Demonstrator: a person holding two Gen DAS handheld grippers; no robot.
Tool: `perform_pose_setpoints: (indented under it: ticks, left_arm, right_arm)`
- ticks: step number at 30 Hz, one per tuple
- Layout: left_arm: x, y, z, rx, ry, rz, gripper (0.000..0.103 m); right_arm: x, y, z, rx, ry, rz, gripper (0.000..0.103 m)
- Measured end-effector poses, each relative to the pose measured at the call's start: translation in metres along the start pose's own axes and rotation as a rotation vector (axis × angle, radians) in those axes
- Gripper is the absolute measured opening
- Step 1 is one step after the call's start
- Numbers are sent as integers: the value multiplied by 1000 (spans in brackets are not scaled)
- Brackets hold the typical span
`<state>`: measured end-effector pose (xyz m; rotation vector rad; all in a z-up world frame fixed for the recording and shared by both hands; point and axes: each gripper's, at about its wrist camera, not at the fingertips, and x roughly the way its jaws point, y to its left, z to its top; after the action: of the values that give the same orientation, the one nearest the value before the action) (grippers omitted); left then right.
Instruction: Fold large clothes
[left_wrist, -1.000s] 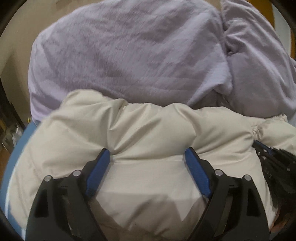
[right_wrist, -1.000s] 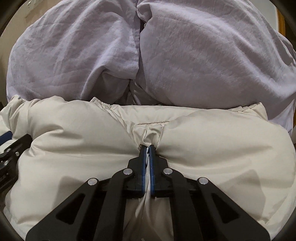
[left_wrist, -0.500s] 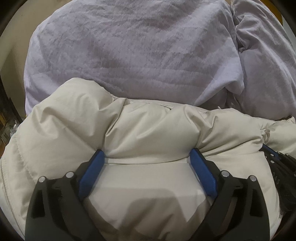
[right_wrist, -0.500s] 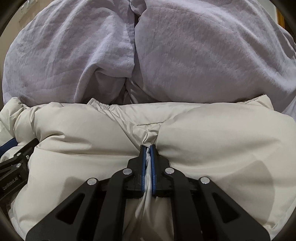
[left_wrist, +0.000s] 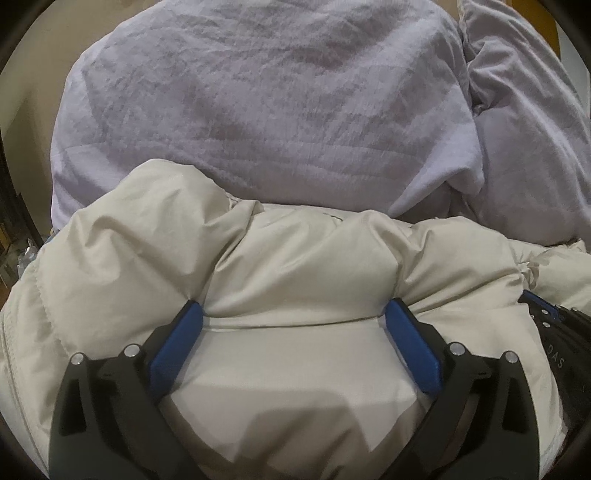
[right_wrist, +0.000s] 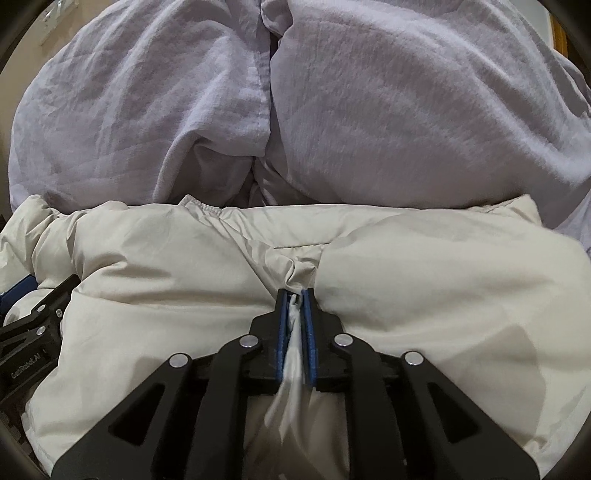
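A puffy cream jacket (left_wrist: 295, 266) lies bunched on the bed and fills the lower half of both views. My left gripper (left_wrist: 293, 306) rests on it with its jaws wide and still opening. A bulge of the jacket sits between the blue pads (left_wrist: 177, 343), which do not squeeze it. My right gripper (right_wrist: 294, 295) stands on the jacket (right_wrist: 443, 277) to the right of the left one. Its jaws are just starting to open, and a thin fold of cream fabric is still pinched between the pads. Each gripper shows at the edge of the other's view.
Lavender bedding (left_wrist: 258, 110) is heaped behind the jacket, with a deep crease between two mounds (right_wrist: 266, 155). A beige wall (left_wrist: 33, 92) and a dark gap beside the bed show at the far left.
My left gripper's jaws have spread wider around the jacket bulge. The right gripper's pads have parted a little, with the fold still between them. The jacket has slid over the blue strip at left.
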<state>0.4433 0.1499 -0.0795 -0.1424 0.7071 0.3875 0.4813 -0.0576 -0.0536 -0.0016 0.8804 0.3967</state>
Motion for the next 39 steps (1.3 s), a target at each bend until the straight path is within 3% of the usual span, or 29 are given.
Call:
perform_pose_setpoints:
  ticks: [3,5,7,11,18,24,30,39]
  left_arm:
    - [-13,9,-3,8,0,12,99]
    - [-20,13,2,7,3,22,99]
    - [-29,19,9,-9,-18,44,99]
    - [-38,39,22,-42,-46,97,99]
    - [-33,78,36,-111,-44,169,99]
    - [-7,78,31,-66,1,264,99]
    - [5,80,26,-79,21,256,101]
    - [15,73,27,-75,49,271,101]
  right_arm:
    - [-10,-4,6,4,11,10,27]
    - [-18,-10,11,29,8,38,52]
    - [-32,-17,18,46,-13,48,59]
    - [-52,-19,26,-15,-49,-75,59]
    - [-56,-56,31,-4,-17,-162,59]
    - [-31,-75,20,30,-14,-173,60]
    - [-14,-72,12,2,-48,-178,67]
    - [-2,-78,9,20,-3,-172,72]
